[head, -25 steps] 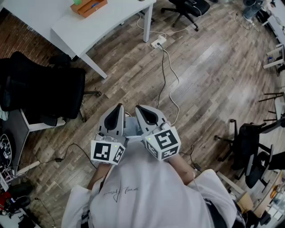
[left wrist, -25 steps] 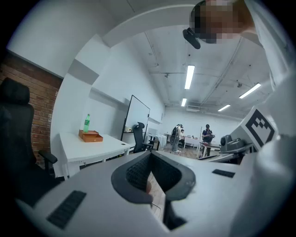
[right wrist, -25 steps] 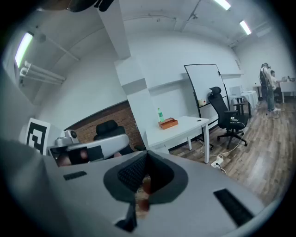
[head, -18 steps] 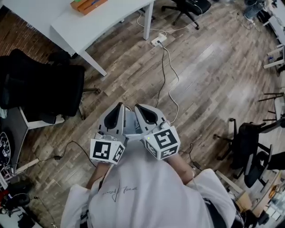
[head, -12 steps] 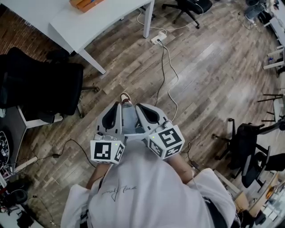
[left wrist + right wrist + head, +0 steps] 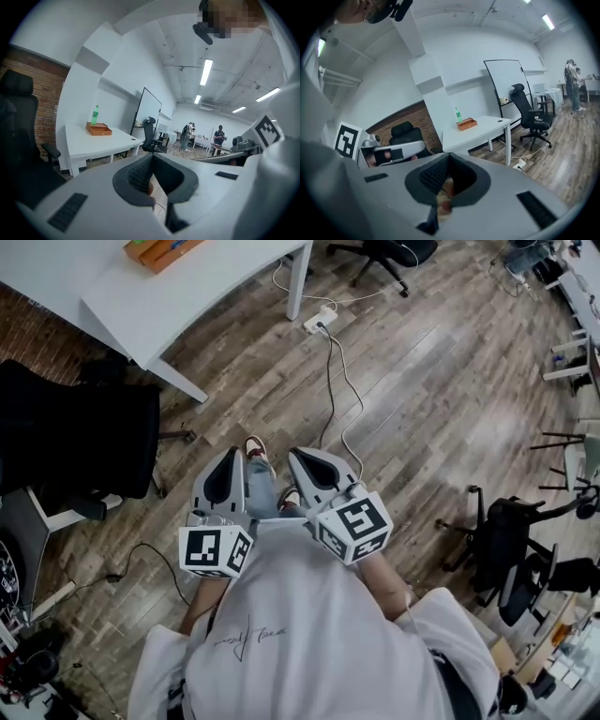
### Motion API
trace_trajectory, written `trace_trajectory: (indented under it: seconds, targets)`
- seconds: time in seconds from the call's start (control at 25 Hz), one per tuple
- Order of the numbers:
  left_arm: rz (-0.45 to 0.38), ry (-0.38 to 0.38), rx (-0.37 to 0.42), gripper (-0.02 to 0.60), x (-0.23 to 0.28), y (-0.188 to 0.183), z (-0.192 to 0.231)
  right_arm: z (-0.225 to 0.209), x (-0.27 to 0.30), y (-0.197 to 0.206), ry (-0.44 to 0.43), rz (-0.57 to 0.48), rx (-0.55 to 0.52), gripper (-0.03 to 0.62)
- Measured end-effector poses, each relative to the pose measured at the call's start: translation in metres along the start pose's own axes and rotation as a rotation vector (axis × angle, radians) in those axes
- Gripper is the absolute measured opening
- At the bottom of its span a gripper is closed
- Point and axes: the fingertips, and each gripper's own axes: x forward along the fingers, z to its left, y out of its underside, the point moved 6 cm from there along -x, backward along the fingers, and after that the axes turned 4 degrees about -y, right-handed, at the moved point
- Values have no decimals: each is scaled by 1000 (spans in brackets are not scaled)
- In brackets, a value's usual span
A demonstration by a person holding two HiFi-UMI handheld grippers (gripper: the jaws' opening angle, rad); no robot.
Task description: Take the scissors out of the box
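An orange-brown open box (image 6: 161, 251) sits on the white table (image 6: 178, 298) far ahead; it also shows as the box (image 6: 99, 129) in the left gripper view and the box (image 6: 467, 123) in the right gripper view. No scissors can be seen from here. A green bottle (image 6: 95, 115) stands by the box. My left gripper (image 6: 231, 454) and right gripper (image 6: 298, 456) are held side by side close to my body, well short of the table. Both are shut with nothing in them: the left gripper (image 6: 152, 157) and the right gripper (image 6: 449, 154) have their jaws meeting at the tips.
A black office chair (image 6: 75, 437) stands left of my path. A power strip with cables (image 6: 317, 322) lies on the wooden floor near the table leg. More chairs (image 6: 511, 540) stand at the right. My shoe (image 6: 254, 448) shows between the grippers.
I have stepped forward over the floor; the table and box slid toward the upper left of the head view. My shoe came into view between the grippers, which stay shut.
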Motion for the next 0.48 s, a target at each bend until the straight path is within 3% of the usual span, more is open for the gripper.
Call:
trace_trajectory:
  seconds: [0.16, 0.48]
  targets:
    - [8, -14, -10, 8, 31, -14, 15, -14, 23, -18, -3, 44, -100, 6]
    - [0, -8, -12, 8, 83, -51, 56, -34, 80, -56, 10, 69, -153, 6]
